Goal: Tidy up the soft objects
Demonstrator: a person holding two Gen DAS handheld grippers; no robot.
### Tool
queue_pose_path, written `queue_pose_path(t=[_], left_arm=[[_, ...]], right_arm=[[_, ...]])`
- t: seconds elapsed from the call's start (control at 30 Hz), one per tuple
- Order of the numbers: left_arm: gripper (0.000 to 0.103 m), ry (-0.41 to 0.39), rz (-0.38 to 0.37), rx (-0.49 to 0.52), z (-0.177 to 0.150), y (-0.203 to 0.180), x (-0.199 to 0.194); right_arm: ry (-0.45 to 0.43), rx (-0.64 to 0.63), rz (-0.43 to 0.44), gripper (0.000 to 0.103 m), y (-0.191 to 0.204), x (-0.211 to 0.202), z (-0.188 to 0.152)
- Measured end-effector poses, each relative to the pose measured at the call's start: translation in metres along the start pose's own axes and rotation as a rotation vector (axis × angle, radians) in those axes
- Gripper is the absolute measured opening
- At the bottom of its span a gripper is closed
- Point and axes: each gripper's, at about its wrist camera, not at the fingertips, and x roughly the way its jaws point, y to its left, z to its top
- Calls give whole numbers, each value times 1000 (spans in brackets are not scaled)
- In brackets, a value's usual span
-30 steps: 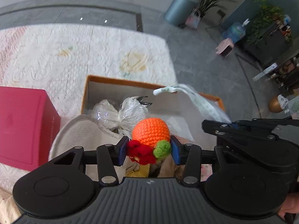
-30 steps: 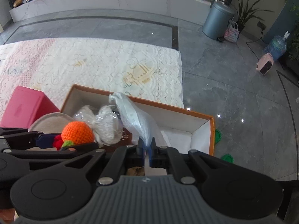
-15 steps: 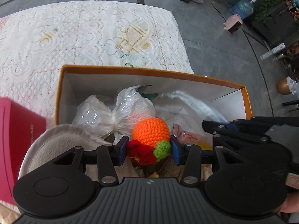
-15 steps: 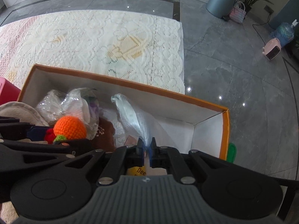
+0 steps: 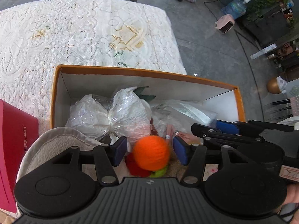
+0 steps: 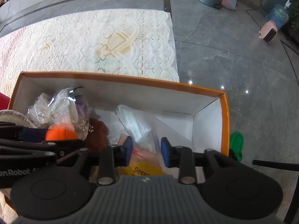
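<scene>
We hold both grippers pointing steeply down over the orange-rimmed white cardboard box point(image 5: 241, 100) on the floor, at the lace mat's edge, to drop the soft things inside. Our left gripper point(image 5: 149, 150) is opening, its fingers clear of the orange crocheted ball point(image 5: 151, 152) between them. Our right gripper point(image 6: 146, 152) is opening too, its fingers off the clear plastic bag point(image 6: 136, 123) lying in the box.
</scene>
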Motion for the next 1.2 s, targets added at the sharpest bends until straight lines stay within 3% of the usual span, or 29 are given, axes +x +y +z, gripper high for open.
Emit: queue_pose_path(t=[0.33, 0.4, 0.53, 0.67, 0.8, 1.07, 1.13, 1.2], left_arm=[[67, -31, -54, 21, -8, 3, -45], [67, -35, -55, 24, -11, 5, -54], [67, -71, -33, 60, -26, 8, -78], [66, -118, -16, 110, -45, 12, -103], [66, -216, 13, 197, -69, 17, -135], [66, -449, 90, 348, -127, 40, -192], [65, -508, 124, 394, -143, 46, -205], [65, -575, 143, 427, -158, 55, -216]], right_arm=[[-22, -34, -30, 40, 13, -31, -4], [-36, -47, -42, 54, 19, -42, -6], [-68, -66, -63, 56, 34, -70, -13], [-116, -87, -77, 65, 53, -99, -29], [-166, -94, -75, 65, 75, -126, -48], [-342, -21, 36, 66, 124, -168, -105], [-399, -9, 46, 69, 139, -173, -122], [-465, 4, 24, 82, 156, -177, -140]])
